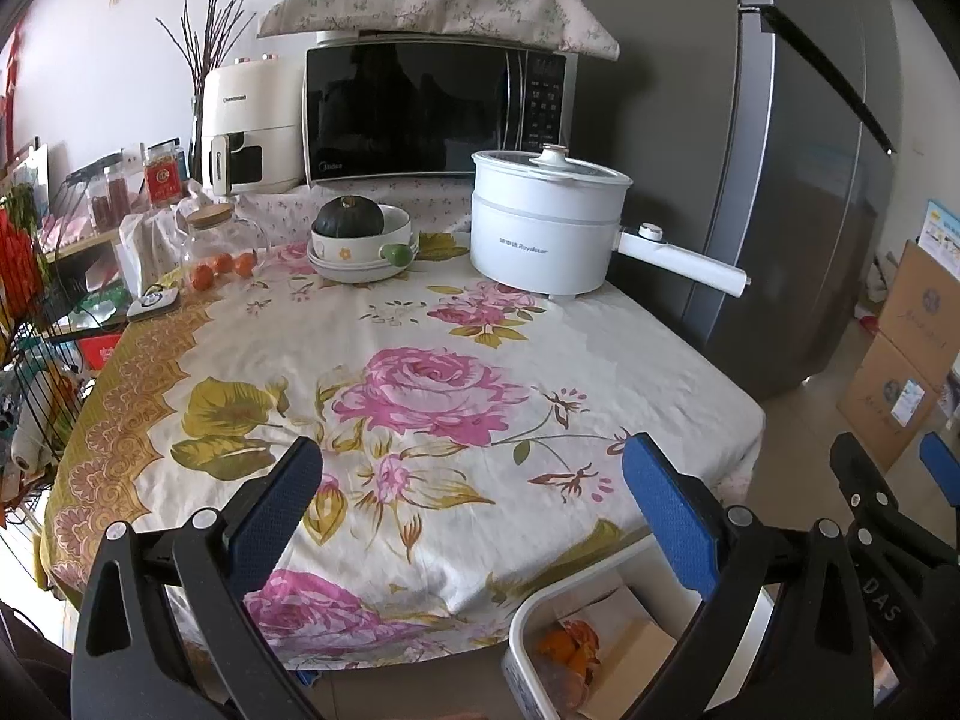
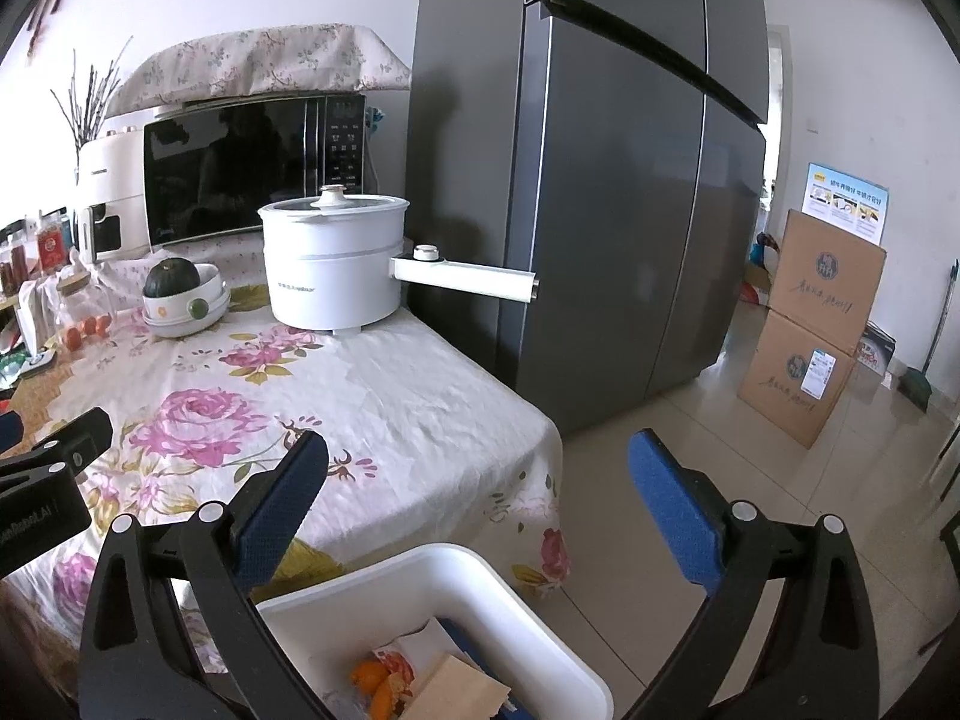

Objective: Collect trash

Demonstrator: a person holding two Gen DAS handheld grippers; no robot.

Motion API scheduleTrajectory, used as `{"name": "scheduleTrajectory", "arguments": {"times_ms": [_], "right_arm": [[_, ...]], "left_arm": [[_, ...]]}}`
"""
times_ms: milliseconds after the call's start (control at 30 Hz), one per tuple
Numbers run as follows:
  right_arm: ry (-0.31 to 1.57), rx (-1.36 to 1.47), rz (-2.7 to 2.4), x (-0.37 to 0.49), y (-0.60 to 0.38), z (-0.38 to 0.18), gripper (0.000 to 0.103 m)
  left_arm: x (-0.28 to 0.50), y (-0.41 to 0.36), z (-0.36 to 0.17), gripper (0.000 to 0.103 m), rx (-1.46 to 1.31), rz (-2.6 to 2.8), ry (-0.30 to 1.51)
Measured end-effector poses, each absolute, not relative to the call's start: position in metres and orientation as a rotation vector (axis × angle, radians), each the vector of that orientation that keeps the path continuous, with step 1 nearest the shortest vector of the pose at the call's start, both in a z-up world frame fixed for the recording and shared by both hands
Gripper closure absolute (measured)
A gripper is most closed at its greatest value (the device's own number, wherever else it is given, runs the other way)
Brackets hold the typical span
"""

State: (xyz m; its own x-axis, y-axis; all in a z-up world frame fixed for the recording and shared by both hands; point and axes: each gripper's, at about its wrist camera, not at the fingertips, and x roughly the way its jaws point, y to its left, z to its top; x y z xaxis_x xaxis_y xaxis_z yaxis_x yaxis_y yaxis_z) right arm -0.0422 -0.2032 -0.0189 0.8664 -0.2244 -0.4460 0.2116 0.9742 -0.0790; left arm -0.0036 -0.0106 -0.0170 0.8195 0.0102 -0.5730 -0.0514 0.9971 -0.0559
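A white trash bin stands on the floor beside the table's near right corner. It holds orange peel, a brown paper piece and other scraps. It also shows in the left wrist view. My left gripper is open and empty above the near edge of the floral tablecloth. My right gripper is open and empty above the bin and the table corner. The right gripper's fingers show at the right of the left wrist view.
At the table's back stand a white electric pot with its handle sticking out right, stacked bowls with a squash, a glass jar with oranges, a microwave and an air fryer. A grey fridge and cardboard boxes are right.
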Motion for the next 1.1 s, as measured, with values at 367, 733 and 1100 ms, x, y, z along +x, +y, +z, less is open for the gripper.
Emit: {"name": "scheduleTrajectory", "arguments": {"times_ms": [367,733,1100], "right_arm": [[0.474,-0.027,-0.227,-0.042,-0.204,-0.019,0.007],[0.478,-0.023,-0.232,-0.043,-0.205,-0.02,0.007],[0.484,-0.013,-0.236,-0.042,-0.21,-0.02,0.007]], "left_arm": [[-0.01,-0.02,-0.019,0.015,-0.008,0.013,0.571],[-0.011,-0.025,-0.016,0.023,0.008,-0.029,0.554],[-0.008,-0.028,-0.011,0.007,0.013,-0.03,0.565]]}}
